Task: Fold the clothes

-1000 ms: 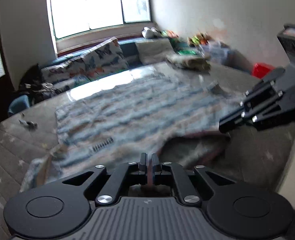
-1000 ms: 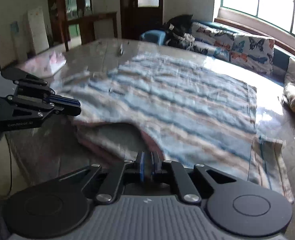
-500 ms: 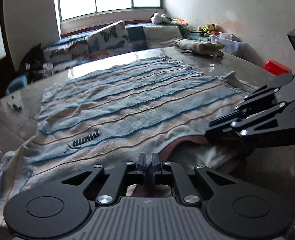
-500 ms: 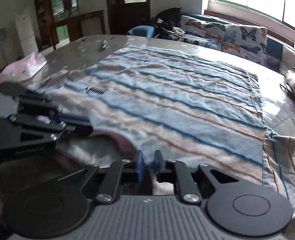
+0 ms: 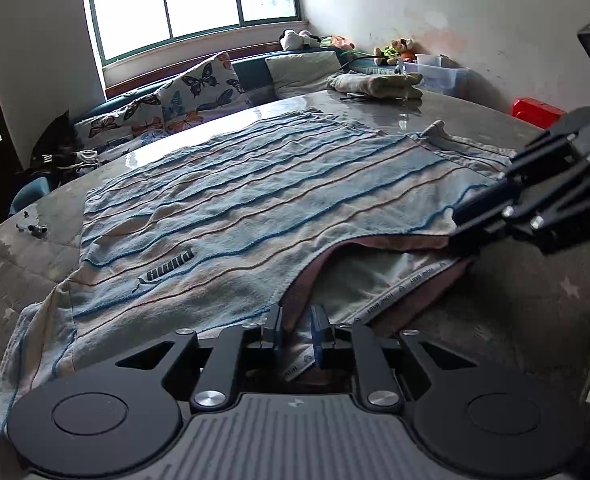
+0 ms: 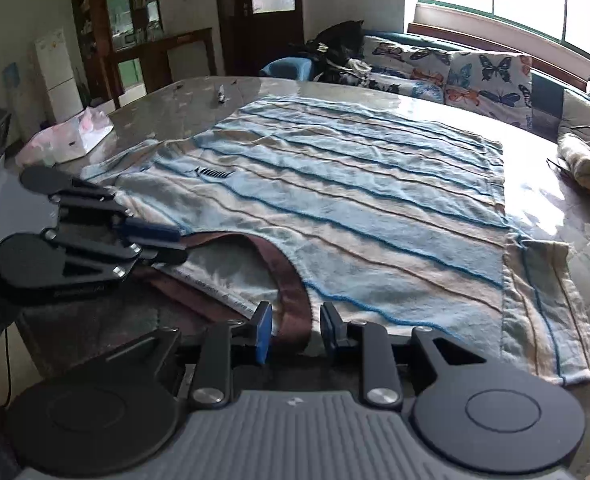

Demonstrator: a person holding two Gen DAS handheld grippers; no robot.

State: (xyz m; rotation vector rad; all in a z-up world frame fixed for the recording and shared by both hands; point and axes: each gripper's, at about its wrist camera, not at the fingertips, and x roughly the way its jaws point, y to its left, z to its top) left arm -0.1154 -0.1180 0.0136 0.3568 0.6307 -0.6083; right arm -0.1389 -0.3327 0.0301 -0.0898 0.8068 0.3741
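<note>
A light blue striped T-shirt (image 5: pixel 255 200) lies flat on the grey table (image 5: pixel 515 304), its brown collar toward me. It also shows in the right wrist view (image 6: pixel 375 208). My left gripper (image 5: pixel 297 332) is open, its jaws a little apart around the collar's left side. My right gripper (image 6: pixel 295 332) is open, its jaws apart around the collar's right side. Each gripper shows in the other's view: the right one (image 5: pixel 467 220) at the collar's far end, the left one (image 6: pixel 163 244) likewise.
A folded beige garment (image 5: pixel 375 84) lies at the table's far end. A pink-white tissue pack (image 6: pixel 71 140) sits near the left edge. A small dark object (image 5: pixel 33 229) lies on the table. A butterfly-patterned sofa (image 5: pixel 167 104) stands beyond. The table edge is just below my grippers.
The shirt was carried down and laid flat on the table. Both grippers, shut on the collar before, have opened; the right one opened first, then wider.
</note>
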